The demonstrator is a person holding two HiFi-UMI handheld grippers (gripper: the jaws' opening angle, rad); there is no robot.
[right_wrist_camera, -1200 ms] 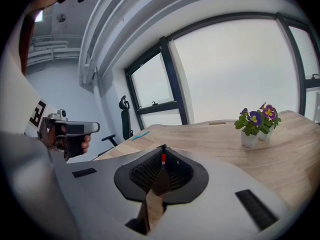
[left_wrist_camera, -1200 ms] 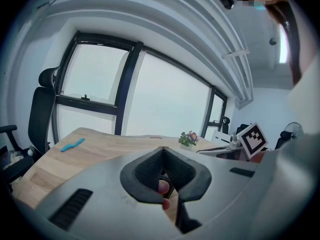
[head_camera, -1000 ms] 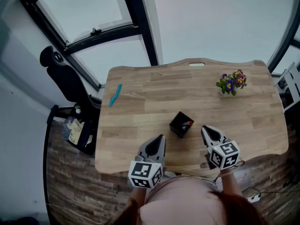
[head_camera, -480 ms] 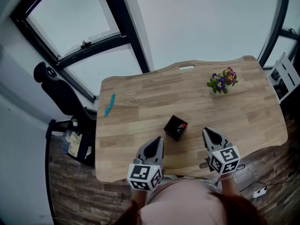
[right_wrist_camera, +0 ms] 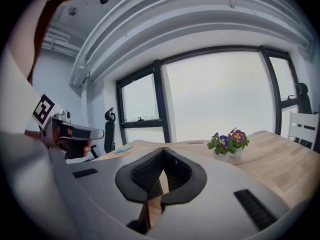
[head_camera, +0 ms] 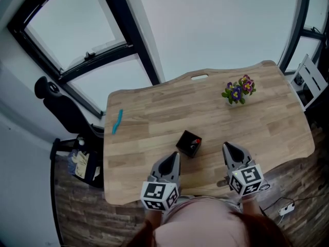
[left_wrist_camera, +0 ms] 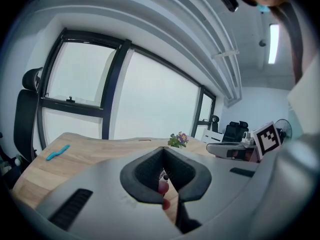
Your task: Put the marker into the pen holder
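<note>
A black pen holder (head_camera: 188, 143) stands on the wooden table (head_camera: 154, 112), a little in from its near edge. A red marker (head_camera: 195, 142) sticks up inside it. My left gripper (head_camera: 175, 156) is just in front of the holder, at its left, with its jaws shut and empty. In the left gripper view, a red bit of the marker (left_wrist_camera: 162, 186) shows through the slit below the closed tips (left_wrist_camera: 163, 150). My right gripper (head_camera: 226, 147) hovers right of the holder, shut on nothing; its closed tips (right_wrist_camera: 162, 150) point over the table.
A teal pen-like thing (head_camera: 117, 121) lies at the table's left edge. A small pot of purple flowers (head_camera: 235, 91) stands at the back right. A black office chair (head_camera: 61, 107) is left of the table, and a white chair (head_camera: 308, 78) stands to its right. Windows run behind.
The head view has swung, so the table sits lower and further left in the picture. Both grippers stay by the near edge, and the marker stays in the holder.
</note>
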